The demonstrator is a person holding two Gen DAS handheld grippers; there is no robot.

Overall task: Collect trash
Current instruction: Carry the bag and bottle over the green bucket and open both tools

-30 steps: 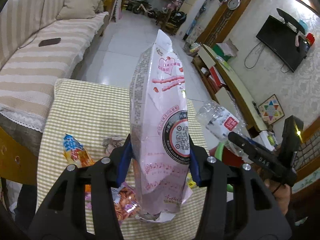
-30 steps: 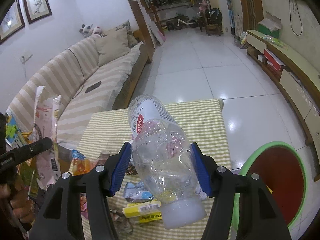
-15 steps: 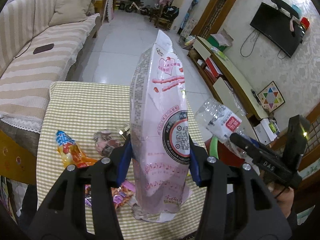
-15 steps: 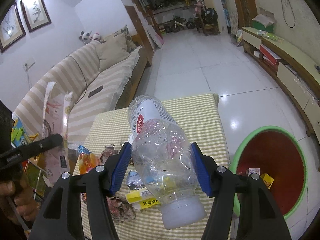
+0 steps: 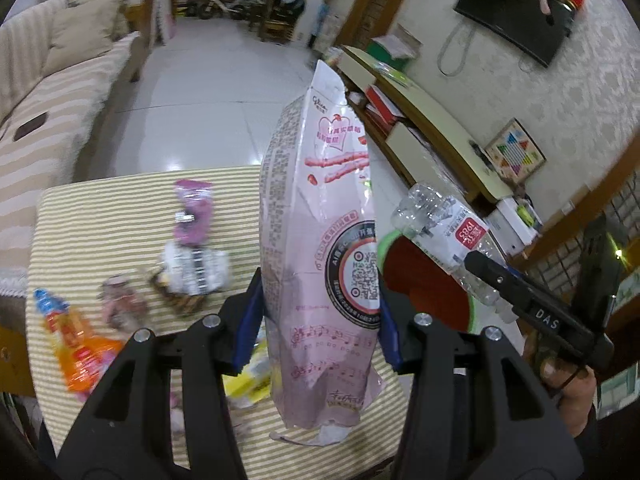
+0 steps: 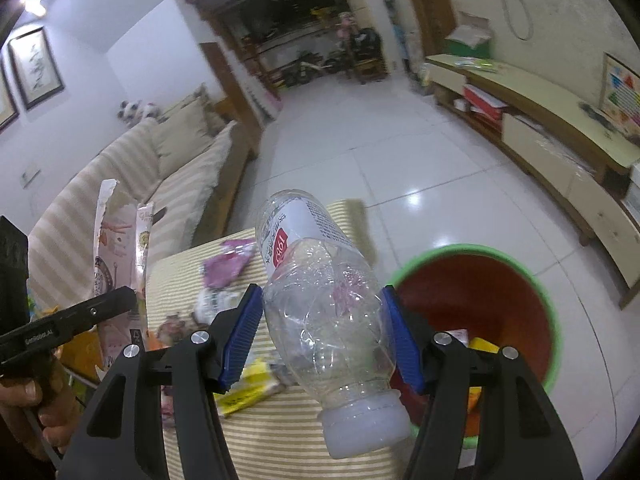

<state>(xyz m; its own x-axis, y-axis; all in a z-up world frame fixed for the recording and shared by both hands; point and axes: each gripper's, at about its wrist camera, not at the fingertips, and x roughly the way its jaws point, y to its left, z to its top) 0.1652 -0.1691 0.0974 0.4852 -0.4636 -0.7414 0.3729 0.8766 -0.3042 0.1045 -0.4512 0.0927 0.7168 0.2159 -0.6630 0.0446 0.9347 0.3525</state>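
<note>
Left gripper: clamped on a tall pink snack bag, held upright above the worktop, blue pads pressed against both its sides. The bag's torn top points up.

Right gripper: clenched around a clear plastic bottle, white cap end toward the camera, tilted, red-and-white label on the far end. The bottle hangs over the worktop's right edge, just beside the green-rimmed bin. Some wrappers lie inside the bin's red interior.

Striped cloth covers the worktop. Litter left on it: purple wrapper, white crumpled pack, orange-and-blue packet, yellow wrapper near the grippers. Images are motion-blurred, so small print is unreadable.
</note>
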